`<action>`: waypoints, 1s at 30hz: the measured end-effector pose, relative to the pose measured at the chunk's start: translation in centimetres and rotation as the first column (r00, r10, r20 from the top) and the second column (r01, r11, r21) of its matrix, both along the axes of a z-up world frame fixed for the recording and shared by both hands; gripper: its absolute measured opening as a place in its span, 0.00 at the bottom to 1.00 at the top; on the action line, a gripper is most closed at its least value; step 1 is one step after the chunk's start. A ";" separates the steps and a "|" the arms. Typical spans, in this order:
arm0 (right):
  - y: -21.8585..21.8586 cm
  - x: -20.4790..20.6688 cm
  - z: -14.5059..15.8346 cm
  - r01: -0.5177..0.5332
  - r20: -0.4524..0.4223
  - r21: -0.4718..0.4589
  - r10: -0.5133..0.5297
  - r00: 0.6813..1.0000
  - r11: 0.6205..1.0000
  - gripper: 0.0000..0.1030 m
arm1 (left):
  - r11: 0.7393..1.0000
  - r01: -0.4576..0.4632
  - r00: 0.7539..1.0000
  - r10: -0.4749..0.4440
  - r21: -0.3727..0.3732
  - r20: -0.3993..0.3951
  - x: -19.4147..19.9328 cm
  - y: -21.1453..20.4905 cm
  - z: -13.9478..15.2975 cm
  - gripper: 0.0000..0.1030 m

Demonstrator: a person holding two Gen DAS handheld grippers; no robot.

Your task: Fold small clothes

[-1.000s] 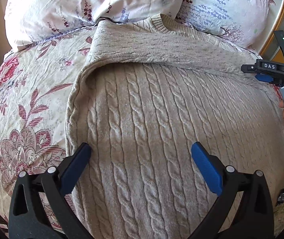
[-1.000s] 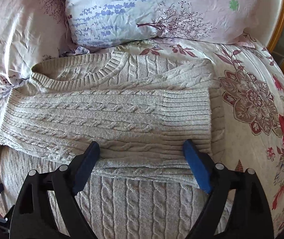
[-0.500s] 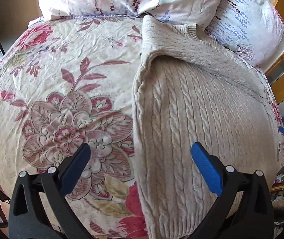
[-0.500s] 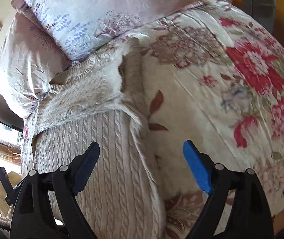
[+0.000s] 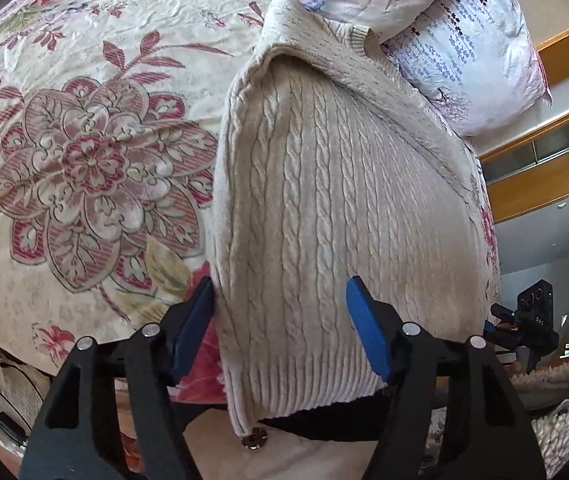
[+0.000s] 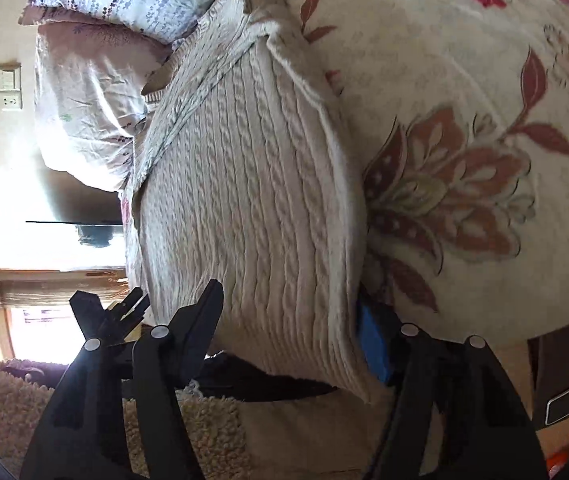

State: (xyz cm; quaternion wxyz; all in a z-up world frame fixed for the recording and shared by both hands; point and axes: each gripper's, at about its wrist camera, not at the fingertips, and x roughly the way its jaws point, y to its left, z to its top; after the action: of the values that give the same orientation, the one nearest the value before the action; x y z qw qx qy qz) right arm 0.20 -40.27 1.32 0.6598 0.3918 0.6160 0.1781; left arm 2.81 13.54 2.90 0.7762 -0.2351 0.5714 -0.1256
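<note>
A cream cable-knit sweater (image 5: pixel 336 208) lies on the floral bedspread (image 5: pixel 84 152), running from the pillows (image 5: pixel 464 40) at the top of the left wrist frame down to the bed's near edge, where its ribbed hem hangs over at bottom centre. A sleeve is folded across the chest near the neckline, in the upper middle of that frame. The left gripper (image 5: pixel 280 320) sits low in the frame with its blue pads spread apart, one on each side of the hem's left corner; the left pad (image 5: pixel 194 320) is just beside the sweater's side edge, the other lies over the knit. In the right wrist view the scene is tilted, with the sweater (image 6: pixel 252 208) running down the middle and the bedspread (image 6: pixel 464 120) filling the right. The right gripper (image 6: pixel 288 328) is also spread wide around the hem's other corner, its right pad (image 6: pixel 370 344) partly hidden behind the fabric edge. A shaggy rug (image 6: pixel 12 408) shows at lower left
</note>
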 end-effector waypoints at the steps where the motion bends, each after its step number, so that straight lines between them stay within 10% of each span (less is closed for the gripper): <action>1: 0.3 -0.3 -0.1 -0.009 -0.009 0.025 0.009 1.000 1.000 0.54 | 1.000 0.008 1.000 -0.009 -0.020 -0.016 -0.2 -0.2 -0.1 0.59; 12: 1.9 -0.1 0.5 -0.068 0.028 0.078 0.066 0.997 0.995 0.10 | 0.990 0.033 0.985 -0.056 -0.139 -0.164 -0.7 -0.2 -1.1 0.07; 21: -0.2 6.4 6.2 0.020 0.286 0.080 -0.042 0.957 0.997 0.09 | 0.973 -0.024 0.999 0.034 -0.230 0.039 5.2 2.0 2.7 0.06; 30: -1.0 16.2 9.3 0.196 0.460 0.093 -0.217 0.861 0.976 0.09 | 0.966 -0.086 0.959 0.146 -0.246 0.241 17.5 2.8 6.4 0.06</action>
State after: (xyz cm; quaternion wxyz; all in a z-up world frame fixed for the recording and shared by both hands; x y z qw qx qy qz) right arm 16.43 -41.24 10.62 0.7954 0.4149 0.3894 0.2087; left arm 20.26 16.37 9.28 0.8167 -0.3395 0.4324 -0.1750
